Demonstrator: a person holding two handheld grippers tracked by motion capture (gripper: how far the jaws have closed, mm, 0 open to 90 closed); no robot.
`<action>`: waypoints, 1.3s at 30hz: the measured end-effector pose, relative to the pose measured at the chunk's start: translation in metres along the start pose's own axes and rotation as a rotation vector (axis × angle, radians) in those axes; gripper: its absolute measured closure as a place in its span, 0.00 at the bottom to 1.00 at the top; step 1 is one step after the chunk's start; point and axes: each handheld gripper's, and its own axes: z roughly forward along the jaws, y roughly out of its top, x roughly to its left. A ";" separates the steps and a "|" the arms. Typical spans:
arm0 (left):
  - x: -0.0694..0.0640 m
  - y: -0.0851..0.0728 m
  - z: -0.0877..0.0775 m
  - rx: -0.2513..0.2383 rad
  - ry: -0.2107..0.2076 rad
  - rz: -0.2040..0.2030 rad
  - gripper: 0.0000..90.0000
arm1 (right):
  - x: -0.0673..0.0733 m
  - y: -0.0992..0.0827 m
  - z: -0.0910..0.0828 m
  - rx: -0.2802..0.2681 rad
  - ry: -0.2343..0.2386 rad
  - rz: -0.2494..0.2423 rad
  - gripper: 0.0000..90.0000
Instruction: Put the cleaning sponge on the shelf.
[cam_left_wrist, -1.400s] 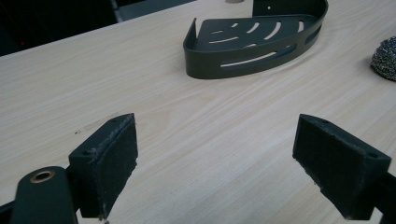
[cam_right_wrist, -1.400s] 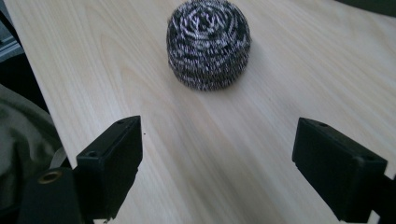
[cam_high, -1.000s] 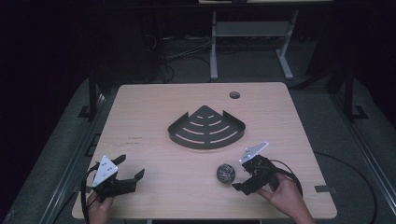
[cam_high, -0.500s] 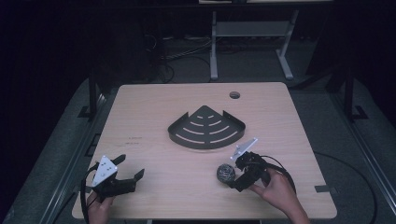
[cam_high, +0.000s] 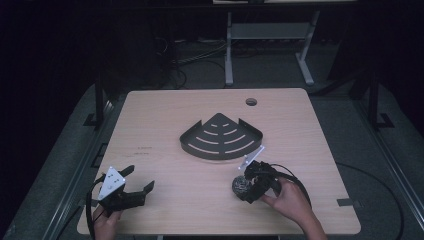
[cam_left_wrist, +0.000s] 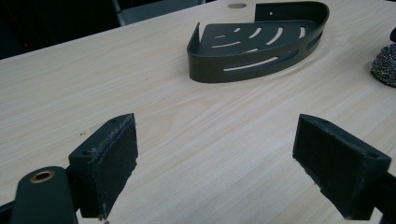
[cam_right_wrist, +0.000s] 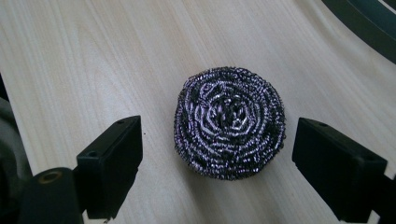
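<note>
Both jaws of right gripper (cam_right_wrist: 217, 168) spread wide around round steel-wool scouring pad (cam_right_wrist: 229, 122) on pale wooden table (cam_high: 165, 115), left gripper (cam_high: 136, 181) likewise open

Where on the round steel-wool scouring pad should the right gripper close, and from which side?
Across the widest middle of the round steel-wool scouring pad, coming from above. It lies flat on the pale wooden table as a low coiled disc, so only its rounded rim offers opposing sides. The right gripper is open, a jaw on either side of the pad, apart from the dark slotted corner tray; lowering and closing should work.
</note>
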 end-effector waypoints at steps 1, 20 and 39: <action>0.000 0.000 0.000 -0.001 -0.001 -0.002 0.15 | 0.000 0.001 0.001 -0.001 0.002 0.001 0.17; 0.000 0.000 0.000 -0.004 -0.003 -0.004 0.15 | -0.005 0.006 0.014 0.061 0.007 0.005 0.25; 0.001 0.000 0.000 -0.007 -0.004 -0.009 0.15 | -0.004 0.014 0.015 0.107 -0.001 -0.035 0.37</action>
